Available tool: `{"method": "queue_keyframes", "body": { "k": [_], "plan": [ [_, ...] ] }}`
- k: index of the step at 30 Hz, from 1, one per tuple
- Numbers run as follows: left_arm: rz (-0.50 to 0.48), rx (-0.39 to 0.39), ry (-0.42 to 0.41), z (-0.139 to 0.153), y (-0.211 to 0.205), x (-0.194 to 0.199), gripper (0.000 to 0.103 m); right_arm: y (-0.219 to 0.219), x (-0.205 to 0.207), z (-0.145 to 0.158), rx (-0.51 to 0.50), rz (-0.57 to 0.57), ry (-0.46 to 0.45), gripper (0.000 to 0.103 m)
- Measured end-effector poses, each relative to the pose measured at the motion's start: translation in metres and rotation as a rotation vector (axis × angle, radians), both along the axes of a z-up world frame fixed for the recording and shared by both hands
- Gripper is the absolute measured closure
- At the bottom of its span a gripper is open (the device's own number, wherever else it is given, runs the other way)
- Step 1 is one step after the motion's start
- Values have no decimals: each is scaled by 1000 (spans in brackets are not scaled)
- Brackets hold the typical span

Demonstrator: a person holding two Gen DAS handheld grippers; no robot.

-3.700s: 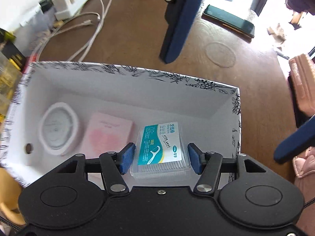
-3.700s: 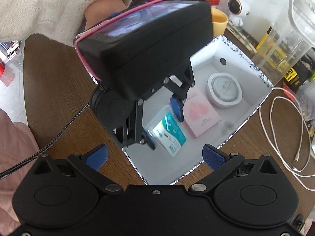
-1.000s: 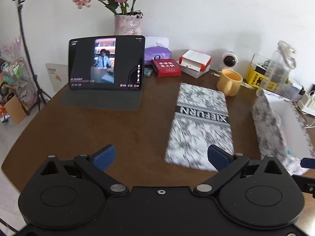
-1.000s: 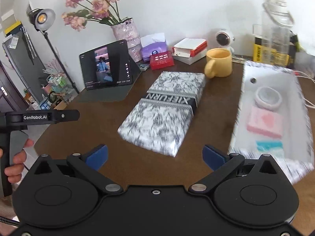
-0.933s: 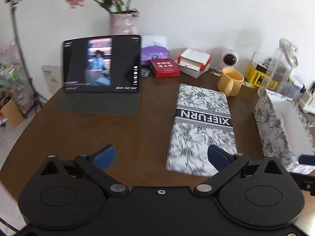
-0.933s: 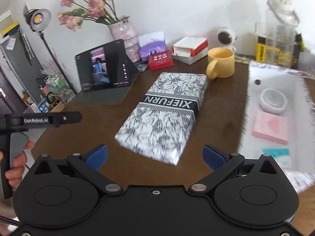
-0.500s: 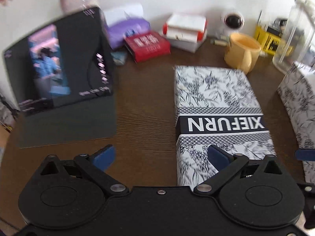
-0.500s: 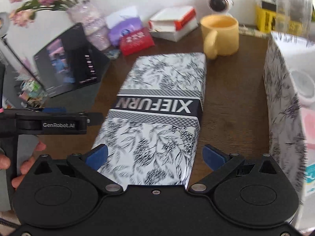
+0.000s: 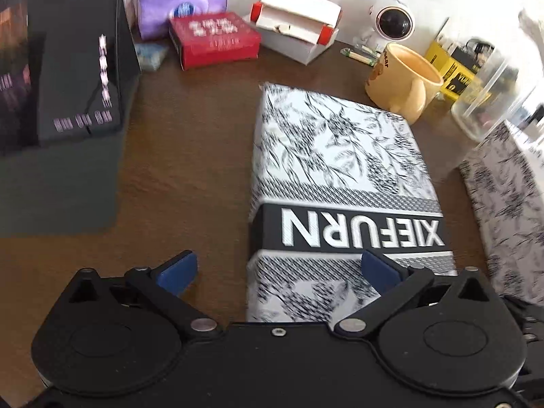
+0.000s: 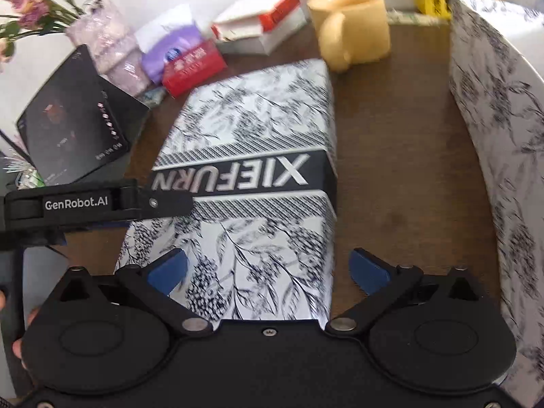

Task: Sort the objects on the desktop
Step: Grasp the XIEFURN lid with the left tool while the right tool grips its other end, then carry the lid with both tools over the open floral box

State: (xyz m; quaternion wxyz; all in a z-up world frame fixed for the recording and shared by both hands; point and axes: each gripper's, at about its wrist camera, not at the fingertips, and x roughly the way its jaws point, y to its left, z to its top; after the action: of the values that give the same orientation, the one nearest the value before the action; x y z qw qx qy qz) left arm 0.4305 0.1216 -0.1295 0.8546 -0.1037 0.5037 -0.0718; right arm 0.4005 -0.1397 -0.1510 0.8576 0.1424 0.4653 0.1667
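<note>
A long flat lid [image 9: 336,176] with a black leaf print and a dark "XIEFURN" band lies on the brown table [image 9: 190,156]. My left gripper [image 9: 278,268] is open just above its near left corner, its right finger over the lid and its left finger beside it. In the right wrist view the same lid [image 10: 258,176] fills the middle, and my right gripper [image 10: 268,268] hangs open over its near end. The left gripper's black body [image 10: 91,200] reaches in from the left. The matching open box [image 10: 493,156] stands to the right; its contents are hidden.
A yellow mug [image 9: 401,81] stands just behind the lid. A tablet in a dark case [image 9: 57,78] stands at the left. Along the wall sit a red box [image 9: 214,39], a purple tissue pack [image 9: 183,8], a white carton [image 9: 295,23], a small camera [image 9: 392,20] and a clear jug [image 9: 486,102].
Both grippers, open throughout, have come forward and down towards the patterned lid, which now fills each view. The box's contents have dropped from sight behind its wall.
</note>
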Motion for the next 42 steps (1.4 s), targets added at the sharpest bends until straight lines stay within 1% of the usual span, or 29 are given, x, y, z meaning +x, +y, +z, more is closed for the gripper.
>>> {"method": "queue_keyframes", "body": {
  "k": [2, 5, 8, 10, 14, 16, 19, 22, 26, 31, 36, 42],
  "plan": [
    [19, -50, 12, -5, 3, -2, 0, 3, -2, -2, 9, 6, -34, 0],
    [13, -62, 7, -5, -5, -7, 0, 9, -4, -3, 11, -13, -52, 0],
    [1, -33, -6, -4, -23, -15, 0, 13, -7, -5, 6, -21, -81, 0],
    [6, -29, -8, -4, -27, -16, 0, 13, -6, -6, 7, -18, -87, 0],
    [19, -31, 33, -2, -28, -10, 0, 16, 0, -4, -1, 8, -64, 0],
    [20, -20, 45, 0, -28, -12, 0, 14, -2, -3, 10, 26, -53, 0],
    [3, -8, 30, 8, -32, -20, 0, 11, -13, 8, 29, 32, -63, 0],
    [12, -8, 14, 22, -29, -34, 0, 11, -28, 23, 39, 45, -76, 0],
    [34, 4, -18, 43, -27, -61, 0, 9, -53, 43, 76, 76, -94, 0],
    [86, 22, -53, 68, -38, -108, 0, 10, -94, 65, 116, 132, -116, 0],
    [123, 29, -76, 86, -63, -166, 0, -4, -148, 81, 139, 166, -124, 0],
    [147, 22, -89, 97, -99, -229, 0, -25, -212, 93, 140, 197, -138, 0]
  ]
}}
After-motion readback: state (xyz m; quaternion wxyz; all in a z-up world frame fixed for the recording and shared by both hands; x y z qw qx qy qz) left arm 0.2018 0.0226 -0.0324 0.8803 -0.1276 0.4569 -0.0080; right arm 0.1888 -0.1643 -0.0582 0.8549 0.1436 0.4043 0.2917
